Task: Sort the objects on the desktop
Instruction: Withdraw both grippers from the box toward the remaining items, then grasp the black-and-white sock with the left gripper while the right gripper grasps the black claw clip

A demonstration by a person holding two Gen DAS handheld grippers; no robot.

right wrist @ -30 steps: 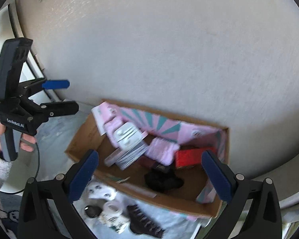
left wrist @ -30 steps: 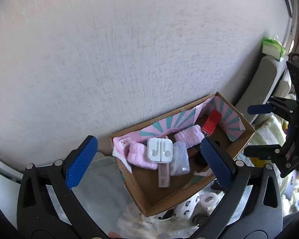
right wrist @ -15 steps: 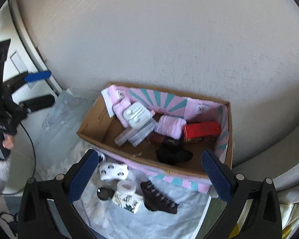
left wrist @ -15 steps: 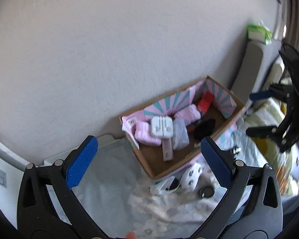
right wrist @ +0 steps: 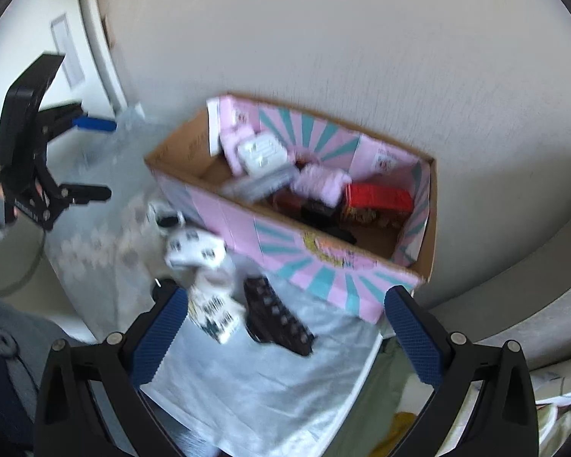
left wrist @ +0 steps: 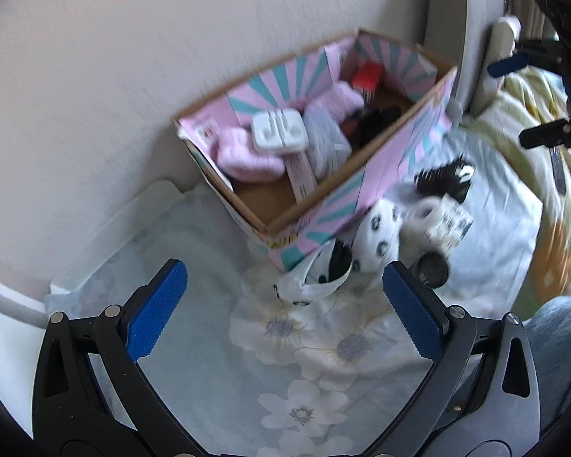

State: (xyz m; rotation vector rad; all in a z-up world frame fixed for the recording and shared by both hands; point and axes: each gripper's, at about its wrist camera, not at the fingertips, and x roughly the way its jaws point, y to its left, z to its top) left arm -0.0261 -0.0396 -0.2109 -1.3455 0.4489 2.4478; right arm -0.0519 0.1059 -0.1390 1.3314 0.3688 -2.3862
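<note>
Between picks, by my read. Left gripper (left wrist: 285, 304) and right gripper (right wrist: 285, 327) hovering, jaws gaping wide, carrying nothing. Cardboard box (left wrist: 316, 205) sitting against wall, partly filled. Loose items lying just beside its front: black comb (right wrist: 276, 316), patterned pouch (right wrist: 196, 249). Next move probably needing descent, centring on comb.

both grippers are held wide open with nothing between the blue pads: the left gripper (left wrist: 284, 304) and the right gripper (right wrist: 285, 337), each raised and apart.

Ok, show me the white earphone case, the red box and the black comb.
white earphone case (left wrist: 279, 131): left wrist view, centre of its lid.
red box (right wrist: 377, 197): right wrist view, middle of its top face.
black comb (right wrist: 276, 312): right wrist view, mid-spine.
</note>
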